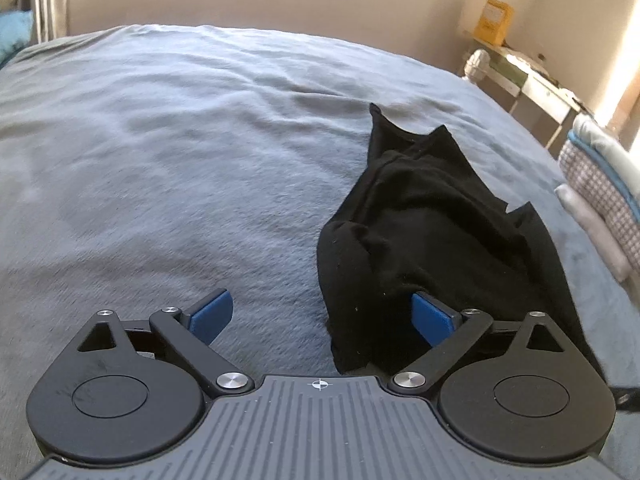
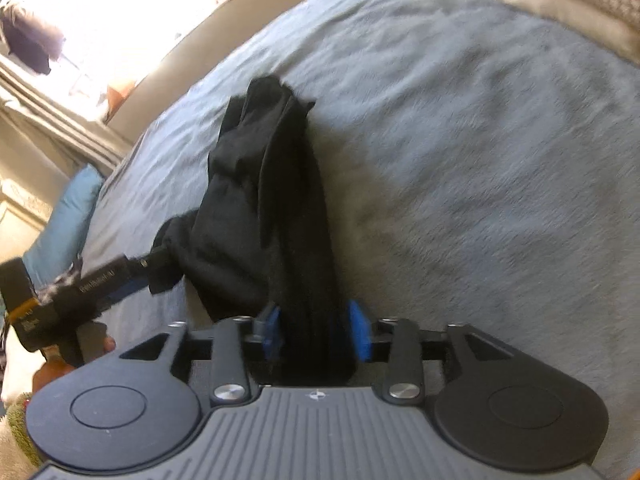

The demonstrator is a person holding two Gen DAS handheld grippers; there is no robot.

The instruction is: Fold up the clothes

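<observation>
garment: black garment [image 1: 432, 216] bunched on bed [image 1: 160, 160] | left gripper [image 1: 322, 316] jaws spread | right gripper [image 2: 316, 330] jaws pinching garment | step: judged mid-handling, flat or folded unsettled | next: needs cloth spread smooth

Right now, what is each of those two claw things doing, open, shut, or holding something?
Left gripper: open, holding nothing; the black garment lies against its right finger.
Right gripper: shut on the black garment.
</observation>
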